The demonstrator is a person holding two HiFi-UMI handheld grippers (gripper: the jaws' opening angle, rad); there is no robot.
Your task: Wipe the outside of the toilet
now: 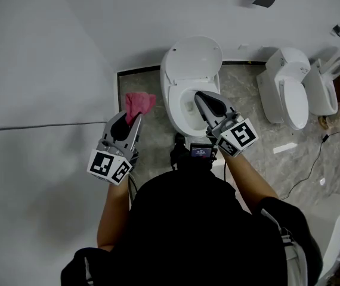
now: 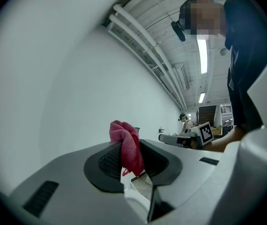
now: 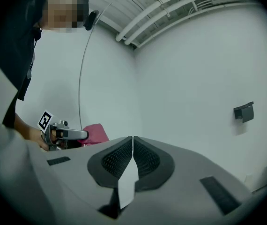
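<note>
Pink cloth (image 1: 139,104) clamped in left gripper (image 1: 135,118), at 9 o'clock of toilet (image 1: 191,58), not touching it. Right gripper (image 1: 201,99) pressed together, empty, over bowl. Wiping seemingly not begun. Next move likely: carry cloth toward 3 o'clock onto bowl's outer side. Wall (image 1: 51,70) close at 9 o'clock, room tight. Spare toilets (image 1: 289,91) at 3 o'clock, well apart.

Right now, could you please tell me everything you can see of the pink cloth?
The pink cloth is a soft, crumpled rag of towel-like fabric, deep pink all over. It is held by the left gripper, pinched between its fingers, bunched above their tips with a small tail hanging below. It hangs in the air left of the open toilet, apart from it; only the gripper touches it.
</note>
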